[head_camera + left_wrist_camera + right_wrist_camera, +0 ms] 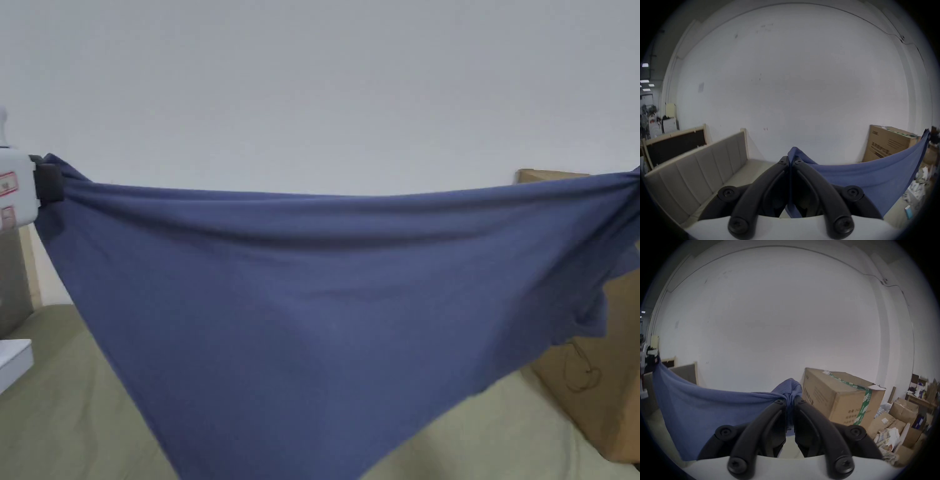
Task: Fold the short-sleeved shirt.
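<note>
A: Holding the shirt up in the air is the step in hand: the left claw has its jaws pressed together on one end of the top edge, and the right claw is clamped on a bunched knot of cloth at the other end

B: So where does the shirt sit?

A: Stretched taut between the two claws, hanging in front of the white wall, its lower part sagging to a point above the olive bed

B: And the next move?

A: Probably lowering it flat onto the bed, keeping the top edge tight so no creases settle

B: Room enough?

A: To the shirt's right a cardboard box stands close; to its left the padded headboard bounds the bed; the space below the shirt looks open
</note>
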